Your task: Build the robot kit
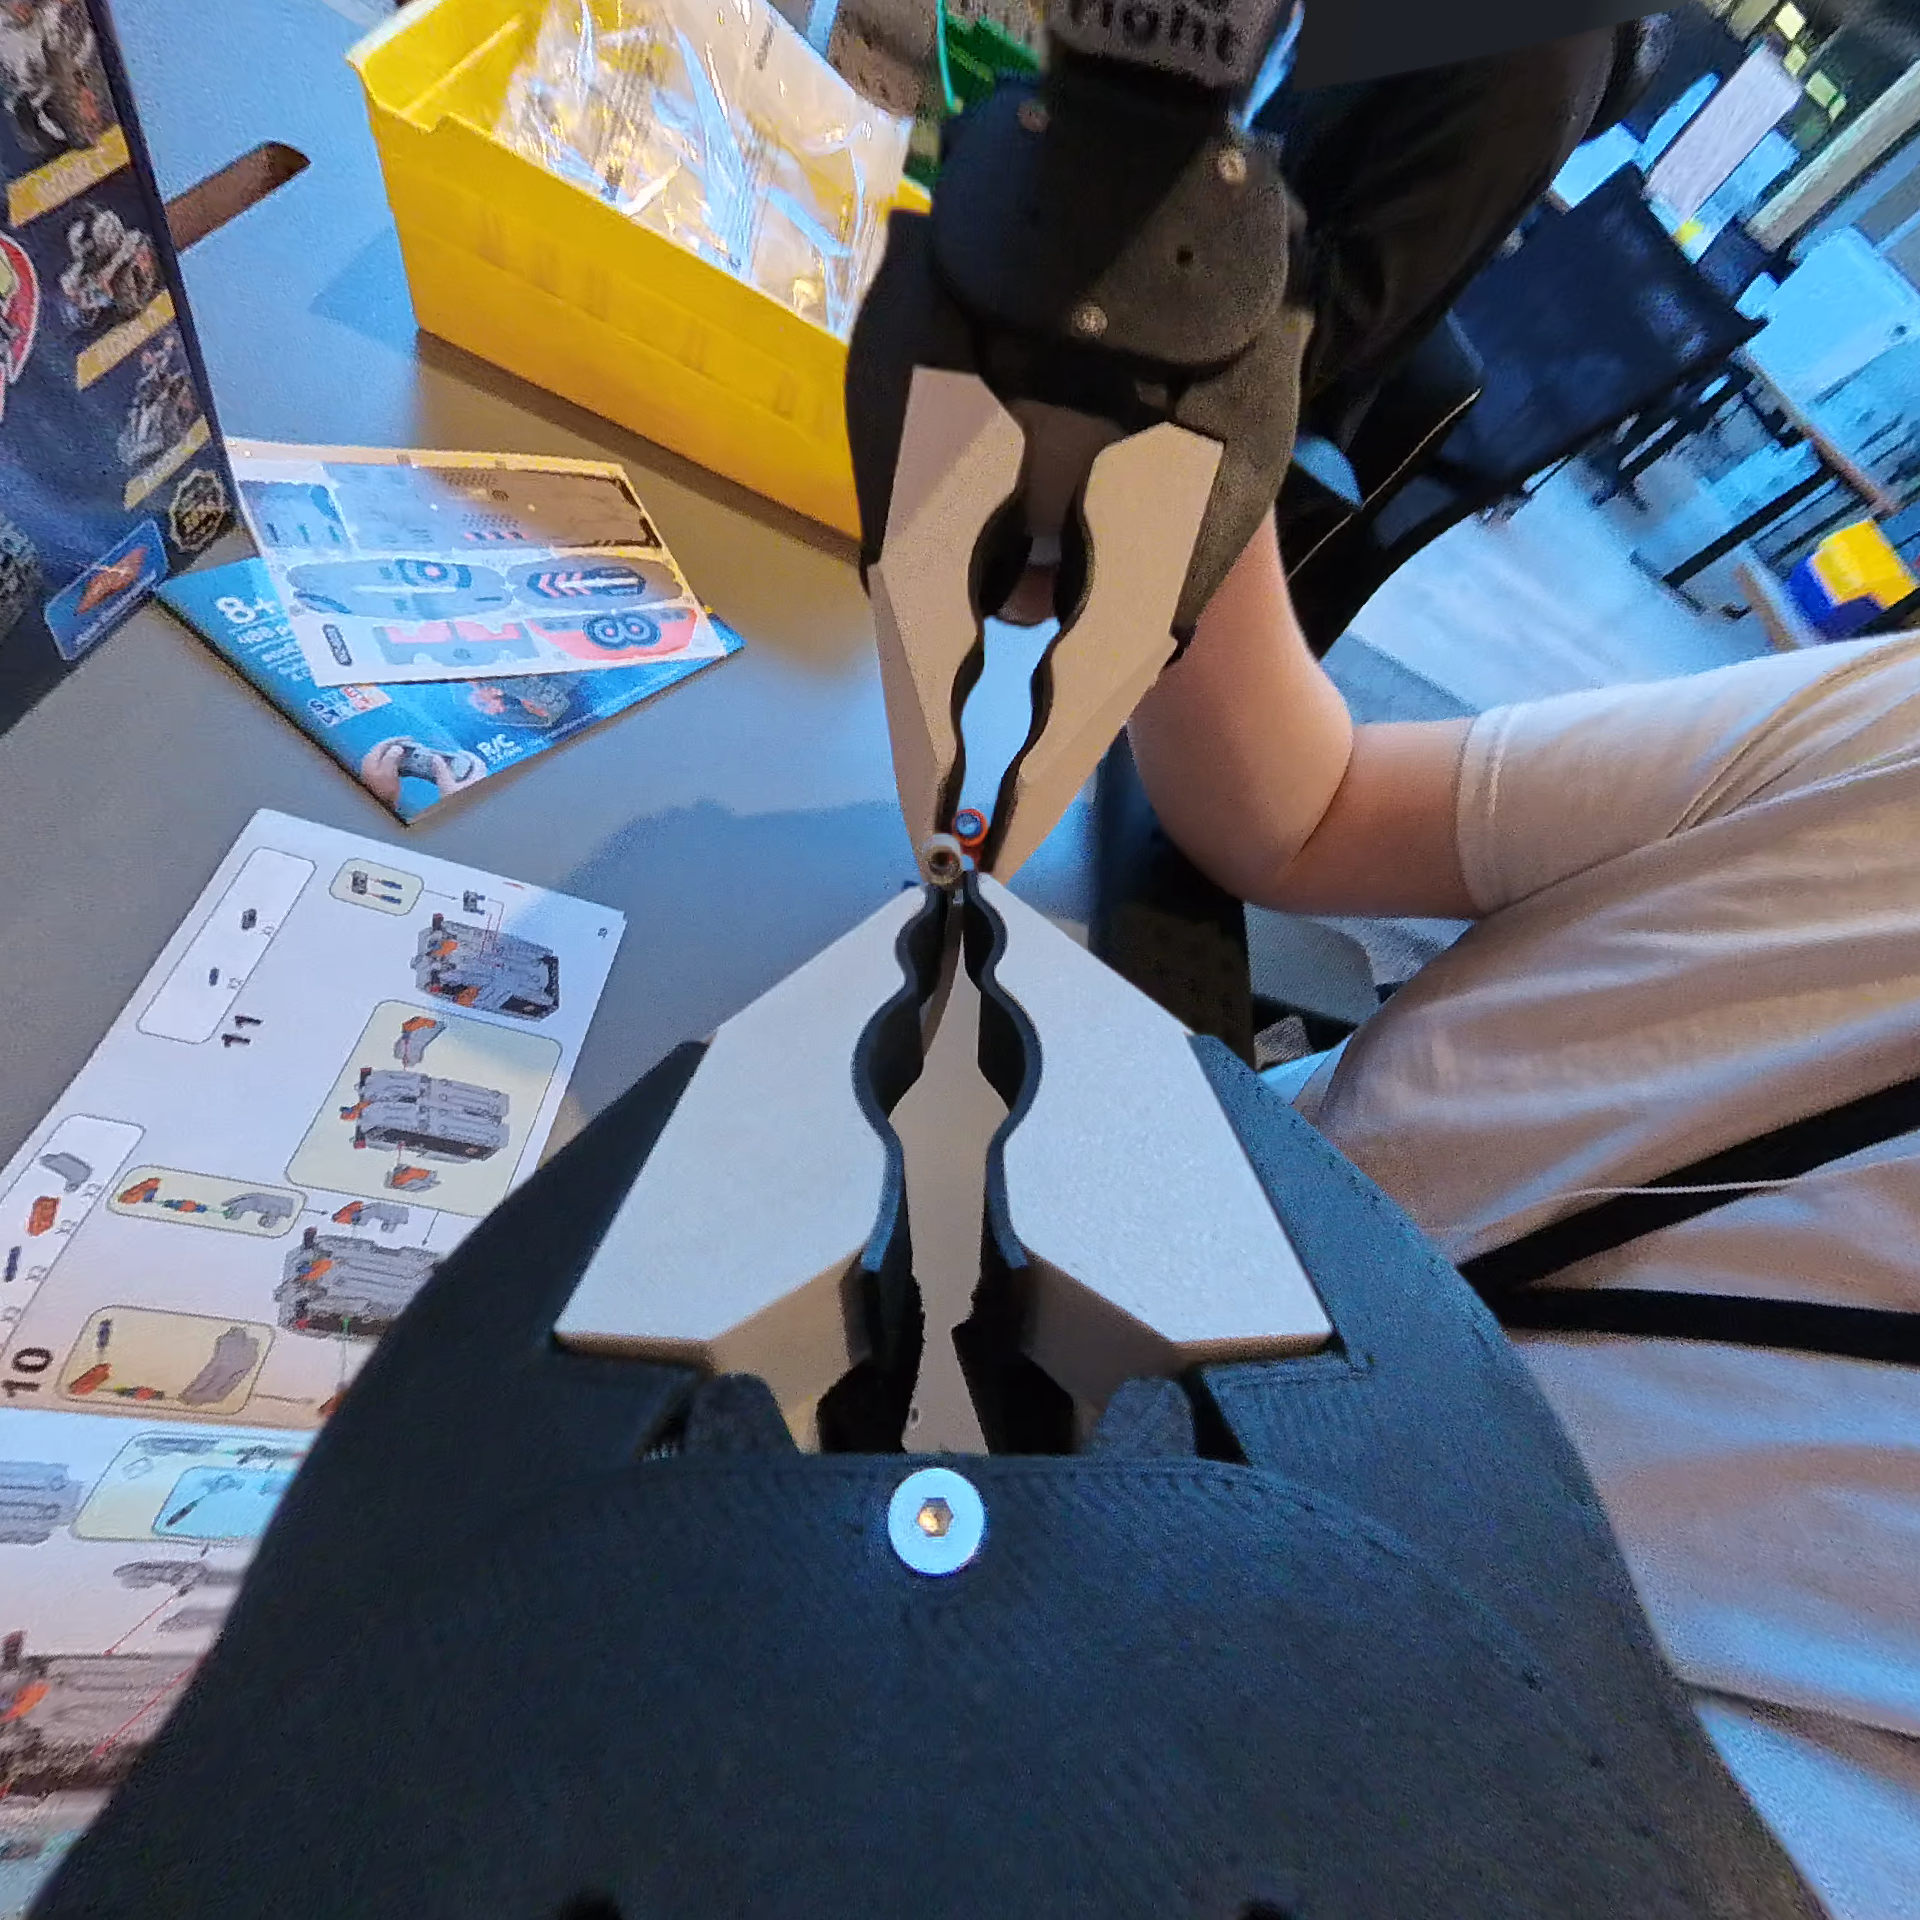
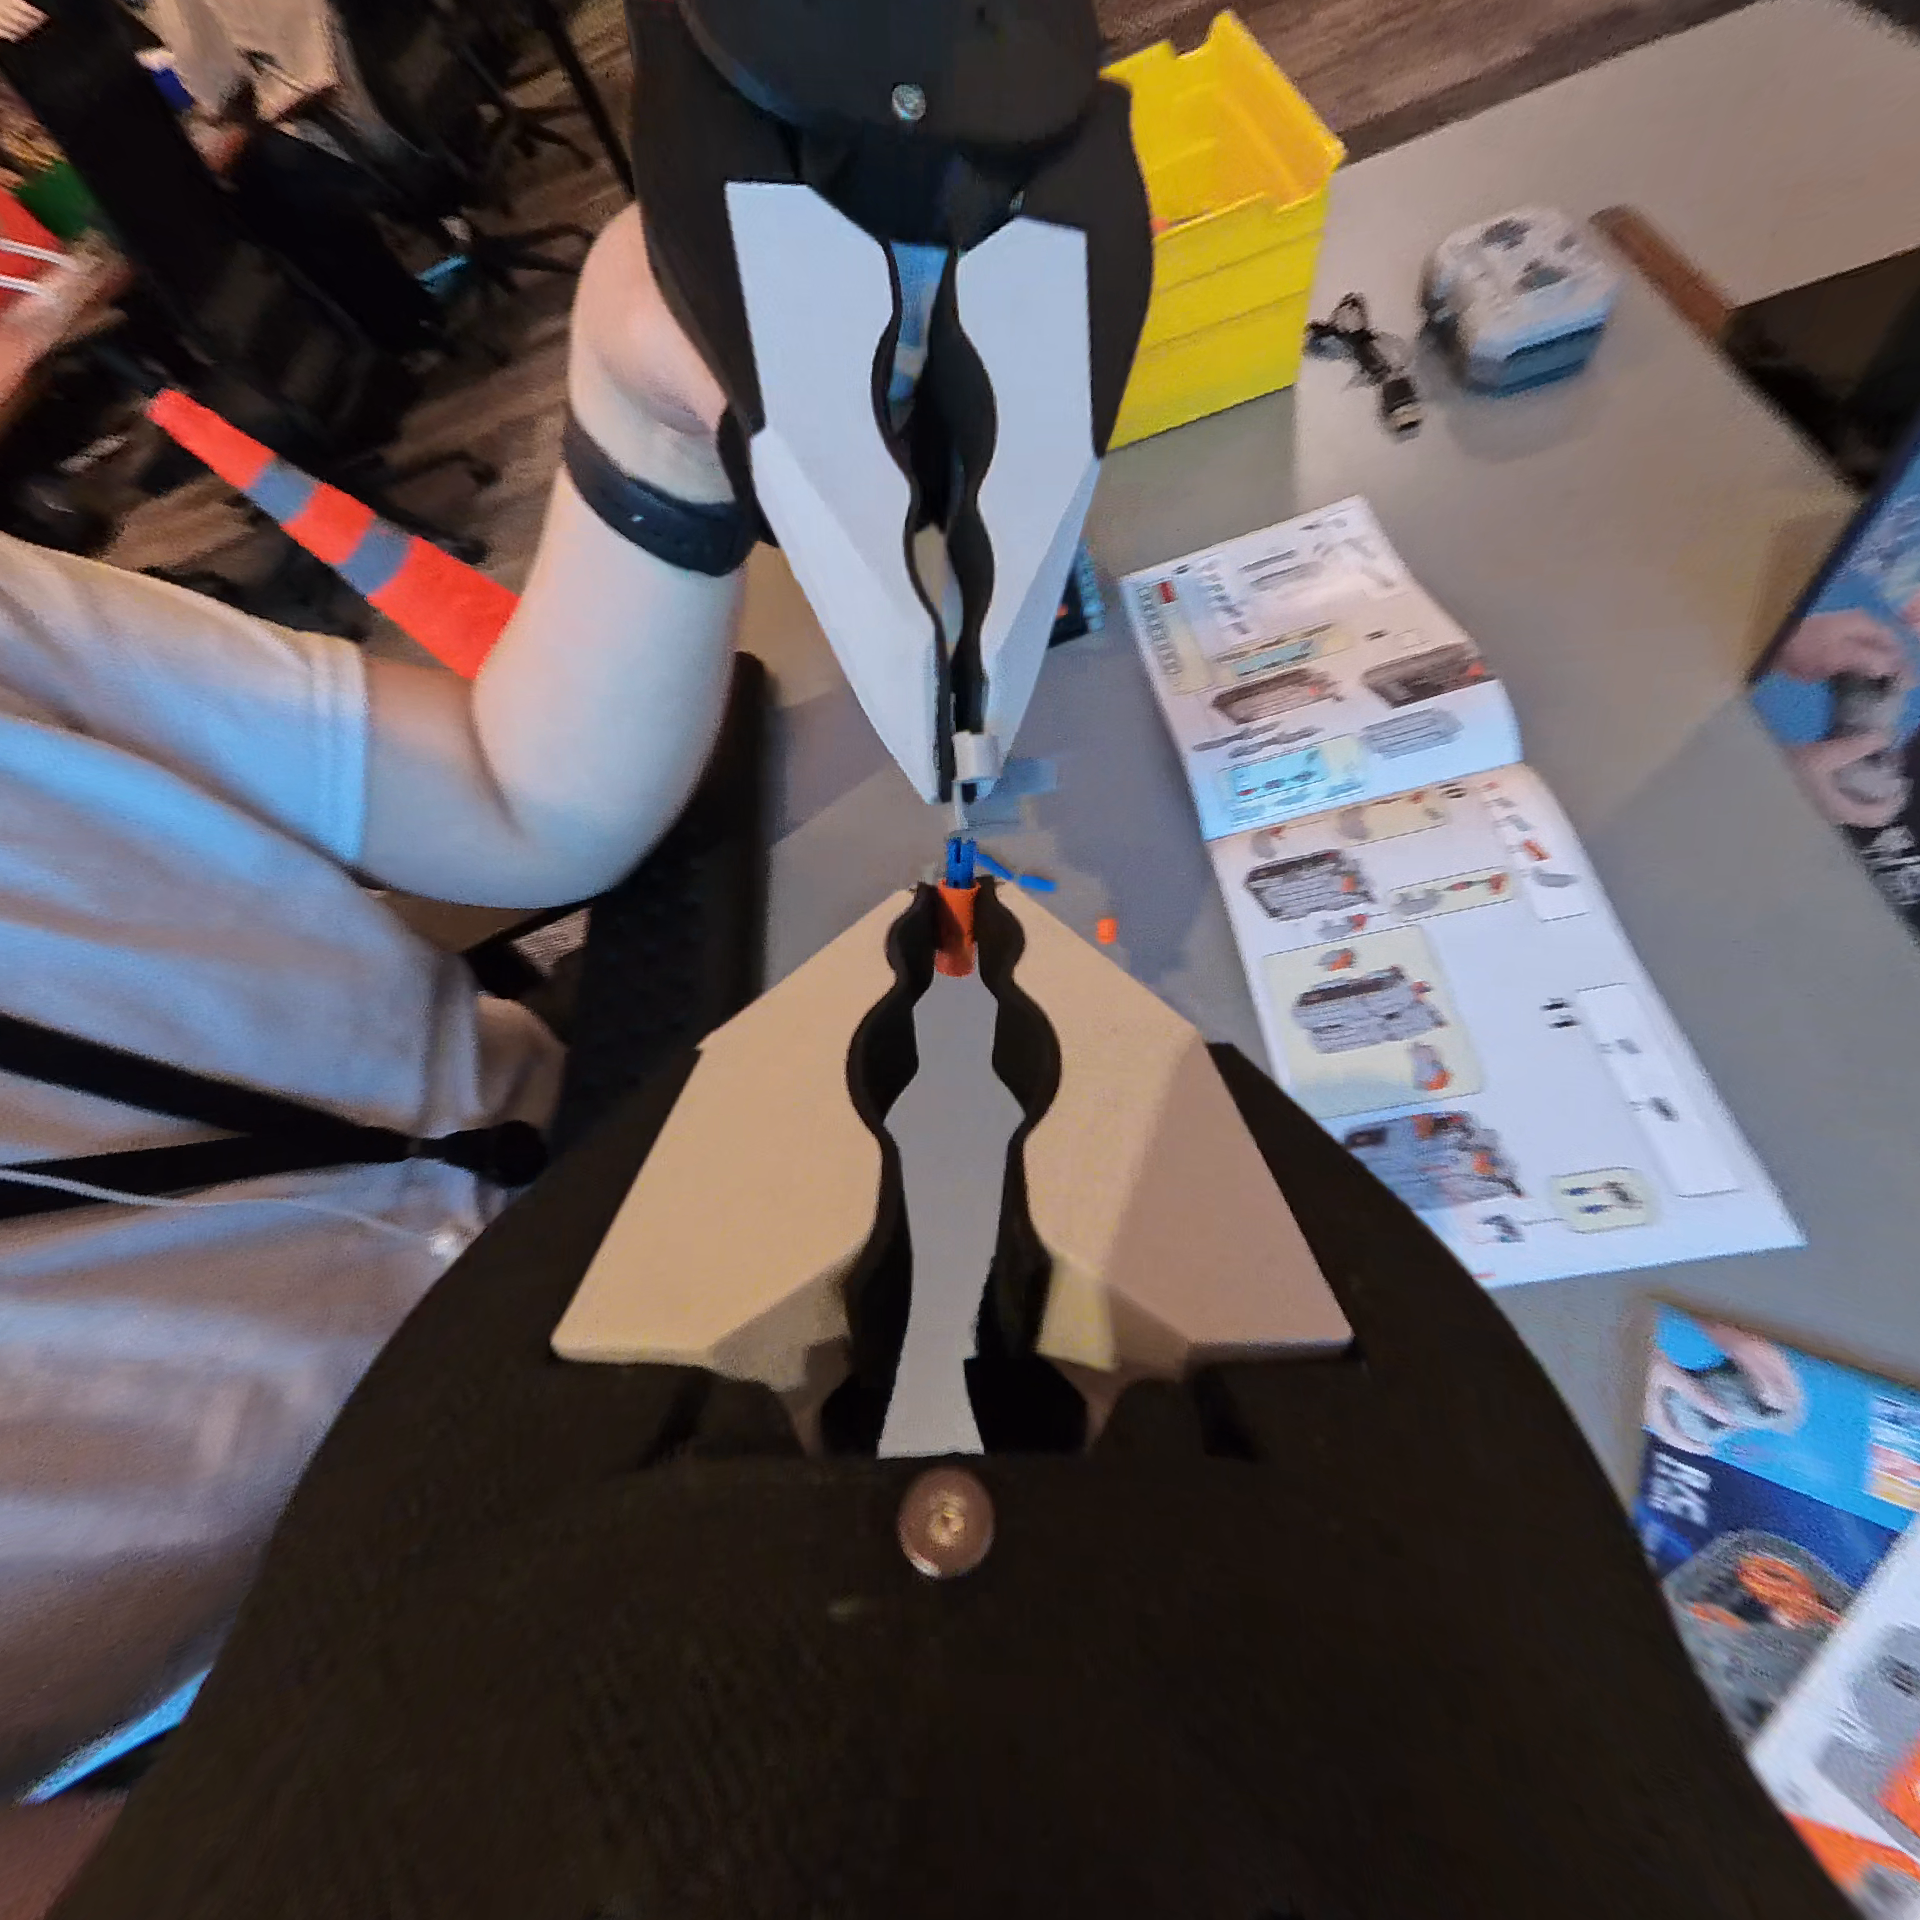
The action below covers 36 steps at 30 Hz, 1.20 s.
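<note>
My two grippers meet tip to tip above the grey table [image 1: 727,831]. In the left wrist view my left gripper [image 1: 951,885] is shut on a small grey sleeve piece [image 1: 942,860]. My right gripper [image 1: 971,840] comes down from above, with an orange-and-blue piece [image 1: 969,826] at its tips. In the right wrist view my right gripper [image 2: 951,914] is shut on an orange connector [image 2: 954,933] with a blue pin [image 2: 958,860] sticking out forward. The left gripper [image 2: 961,781] faces it, holding the grey sleeve [image 2: 977,756] a short gap from the pin.
An open instruction booklet [image 1: 312,1091] [image 2: 1455,935] lies on the table. A yellow bin [image 1: 582,260] holds plastic bags. There are also a sticker sheet [image 1: 468,561], a product box [image 1: 83,312], a grey device [image 2: 1517,296], a black cable [image 2: 1371,364], and loose blue [image 2: 1023,875] and orange [image 2: 1108,928] bits. My left and right fingertips are right by each other.
</note>
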{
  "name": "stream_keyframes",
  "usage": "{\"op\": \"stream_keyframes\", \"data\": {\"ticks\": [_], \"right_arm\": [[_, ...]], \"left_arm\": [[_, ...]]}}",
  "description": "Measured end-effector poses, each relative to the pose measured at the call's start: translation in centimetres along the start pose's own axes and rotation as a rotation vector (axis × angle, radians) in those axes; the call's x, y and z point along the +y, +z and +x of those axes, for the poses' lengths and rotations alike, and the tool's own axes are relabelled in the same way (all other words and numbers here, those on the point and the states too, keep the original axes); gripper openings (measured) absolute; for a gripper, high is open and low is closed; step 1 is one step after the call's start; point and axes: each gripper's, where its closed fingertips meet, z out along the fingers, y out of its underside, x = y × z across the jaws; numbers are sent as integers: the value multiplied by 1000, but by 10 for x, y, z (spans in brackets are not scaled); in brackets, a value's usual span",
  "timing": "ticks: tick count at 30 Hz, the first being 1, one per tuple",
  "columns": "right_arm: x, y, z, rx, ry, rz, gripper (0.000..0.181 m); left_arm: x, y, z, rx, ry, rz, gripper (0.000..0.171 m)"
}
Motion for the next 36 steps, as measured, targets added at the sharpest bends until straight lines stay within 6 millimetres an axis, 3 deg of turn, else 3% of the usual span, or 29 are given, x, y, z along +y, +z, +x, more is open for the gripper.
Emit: {"op": "stream_keyframes", "data": {"ticks": [9, 17, 24, 26, 36], "right_arm": [[11, 6, -8, -168, 111, -27, 6], [23, 11, -9, -180, 118, -98, 6], [26, 10, -2, -144, 124, -106, 6], [22, 8, -12, -208, 118, -79, 6], [24, 13, -11, -227, 132, -86, 6]], "left_arm": [[13, 12, 3, 42, -26, -81, 1], [25, 19, 2, 37, -29, -159, 1], [29, 19, 4, 62, -46, -176, 0], [28, 21, 7, 75, -46, -175, 0], [27, 16, 3, 60, -76, -160, 0]]}}
